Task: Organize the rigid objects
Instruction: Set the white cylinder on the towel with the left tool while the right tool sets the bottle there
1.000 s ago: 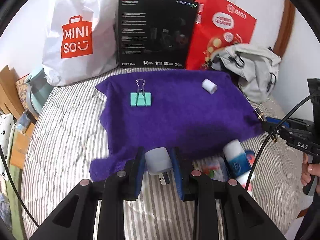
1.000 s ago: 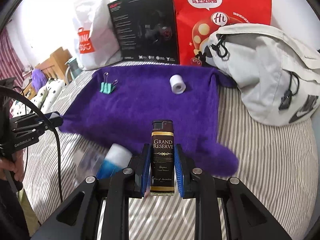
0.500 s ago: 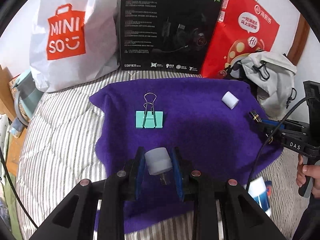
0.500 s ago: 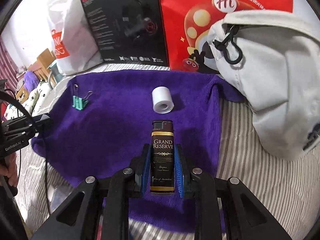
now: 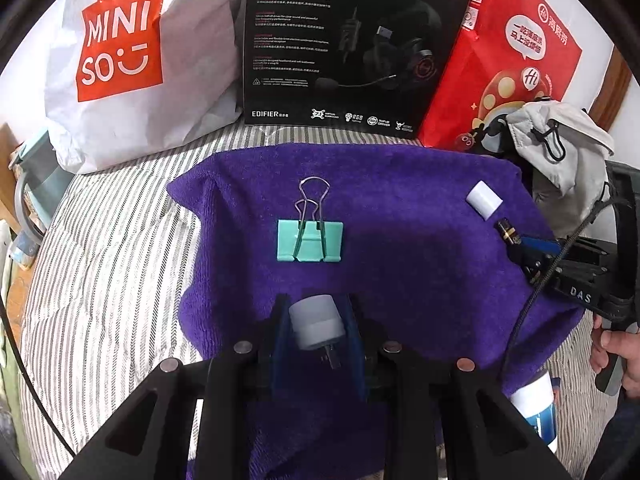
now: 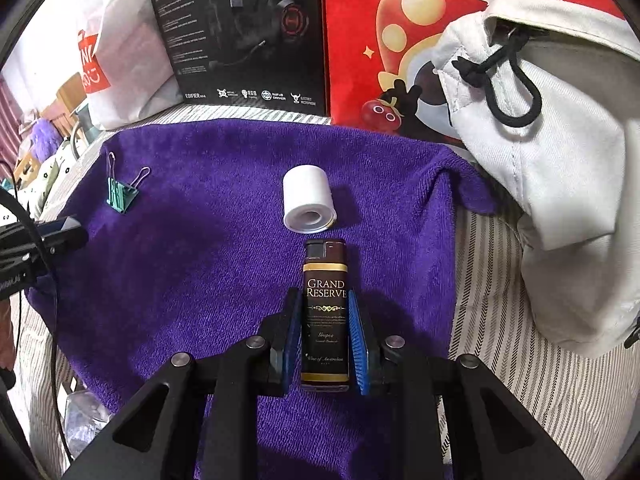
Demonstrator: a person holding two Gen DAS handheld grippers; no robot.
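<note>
A purple towel (image 5: 420, 240) (image 6: 200, 264) is spread over the striped bed. On it lie a teal binder clip (image 5: 310, 240) (image 6: 119, 196) and a white tape roll (image 5: 484, 200) (image 6: 307, 200). My left gripper (image 5: 317, 324) is shut on a grey plug adapter (image 5: 316, 322) over the towel's near part, just short of the clip. My right gripper (image 6: 325, 312) is shut on a dark "Grand Reserve" lighter (image 6: 325, 312), whose tip is just short of the tape roll. The right gripper (image 5: 520, 242) shows at the left wrist view's right edge, the left gripper (image 6: 60, 234) at the right wrist view's left edge.
Behind the towel stand a white Miniso bag (image 5: 132, 60), a black headset box (image 5: 352, 48) (image 6: 240, 36) and a red paper bag (image 5: 512, 60) (image 6: 400, 40). A grey-white backpack (image 6: 560, 152) crowds the right side. A white and blue tube (image 5: 538, 408) lies off the towel's near right corner.
Both grippers have moved forward over the towel with their loads. The clip and the tape roll now appear much closer. Both stay shut.
</note>
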